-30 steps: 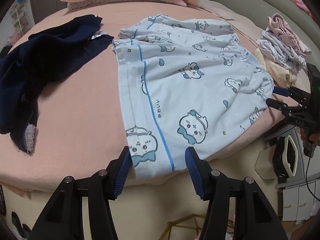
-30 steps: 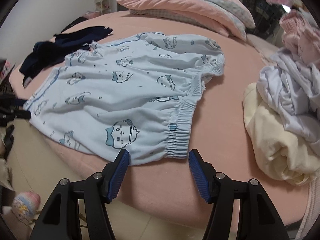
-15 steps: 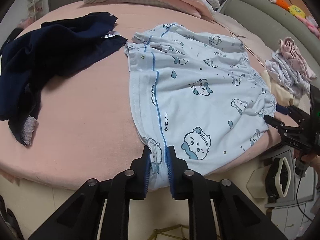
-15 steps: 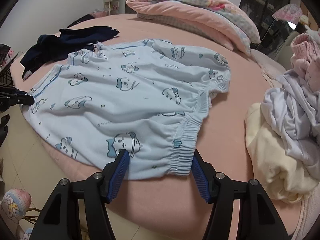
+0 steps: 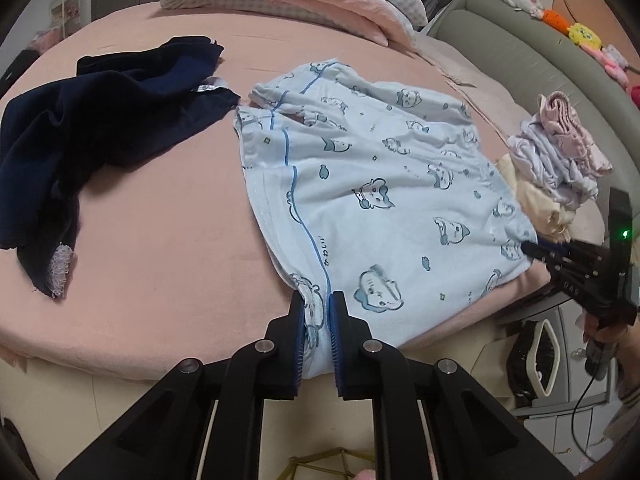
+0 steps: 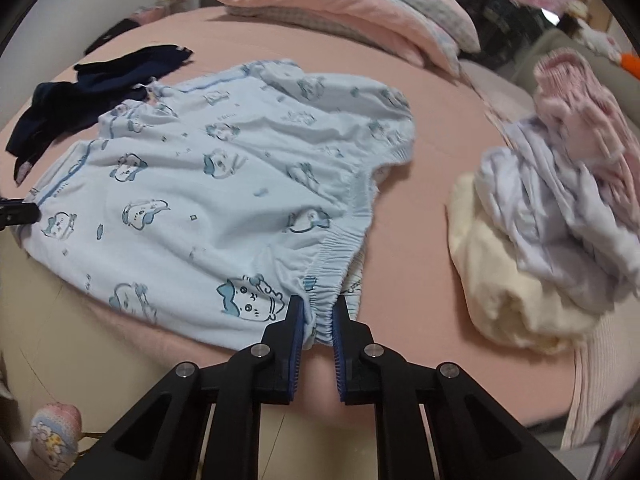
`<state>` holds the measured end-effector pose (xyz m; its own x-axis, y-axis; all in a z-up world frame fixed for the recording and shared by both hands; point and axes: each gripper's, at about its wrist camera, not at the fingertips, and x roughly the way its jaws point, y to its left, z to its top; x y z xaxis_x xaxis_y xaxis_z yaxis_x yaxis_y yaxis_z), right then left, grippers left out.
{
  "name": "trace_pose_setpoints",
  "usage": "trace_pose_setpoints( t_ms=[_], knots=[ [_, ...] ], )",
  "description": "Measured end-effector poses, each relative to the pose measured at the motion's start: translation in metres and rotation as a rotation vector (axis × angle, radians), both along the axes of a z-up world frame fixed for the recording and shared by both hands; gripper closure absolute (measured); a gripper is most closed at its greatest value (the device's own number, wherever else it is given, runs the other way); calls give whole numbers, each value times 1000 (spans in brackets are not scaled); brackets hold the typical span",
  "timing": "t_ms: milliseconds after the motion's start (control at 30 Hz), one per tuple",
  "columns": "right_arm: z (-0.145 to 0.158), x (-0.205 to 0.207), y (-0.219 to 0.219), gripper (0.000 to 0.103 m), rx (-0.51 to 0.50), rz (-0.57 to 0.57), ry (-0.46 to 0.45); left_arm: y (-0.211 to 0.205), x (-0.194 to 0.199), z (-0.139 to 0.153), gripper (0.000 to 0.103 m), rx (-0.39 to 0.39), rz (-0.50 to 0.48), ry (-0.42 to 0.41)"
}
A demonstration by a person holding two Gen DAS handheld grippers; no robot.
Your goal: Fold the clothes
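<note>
A: Left tool [image 5: 317, 312]: how does it stand?
B: Clamped narrow on the hem corner of the pale blue cartoon-print shorts [image 5: 372, 200], beside the blue side stripe.

A: Right tool [image 6: 316, 314]?
B: Its jaws are closing, and the pads already pinch the gathered elastic waistband [image 6: 336, 256] of the same shorts.

A: Where do the shorts lie?
B: Spread flat at the near edge of the pink bed [image 5: 160, 240]; navy garment [image 5: 80, 128] at left, folded pile of clothes [image 6: 560, 220] at right, pillows [image 6: 340, 4] behind.
</note>
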<state>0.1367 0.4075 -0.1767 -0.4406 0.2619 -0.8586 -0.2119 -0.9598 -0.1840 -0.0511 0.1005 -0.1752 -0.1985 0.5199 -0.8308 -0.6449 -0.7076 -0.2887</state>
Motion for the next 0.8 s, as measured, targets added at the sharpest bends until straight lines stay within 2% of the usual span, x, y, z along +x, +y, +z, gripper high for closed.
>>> trace_pose_setpoints(
  t_ms=[167,233,333,433,467,567,667,733,767,800],
  knots=[
    [-3,13,3,92,-9,-41,-42,-1,1,6,94,30,-15,-29],
    [-4,18,5,92,-35,-56,-51,0,3,9,94,30,-22,-25],
    [-5,23,7,92,0,-80,-92,0,5,14,94,32,-38,-26],
    [-4,33,15,92,-8,-109,-116,2,6,16,94,14,-56,-13],
    [-4,37,19,92,-21,-123,-118,3,6,16,94,8,-61,-12],
    [-1,48,35,92,-187,-139,-68,5,2,16,94,14,-52,-25],
    [12,50,41,91,-230,-136,-7,6,-3,18,93,8,-26,-53],
    [19,45,42,85,-205,-121,12,8,-8,19,92,-21,-4,-83],
    [22,41,41,72,-198,-109,14,9,-11,19,90,-39,6,-96],
    [25,37,41,51,-192,-98,16,8,-13,19,87,-51,14,-103]
  ],
)
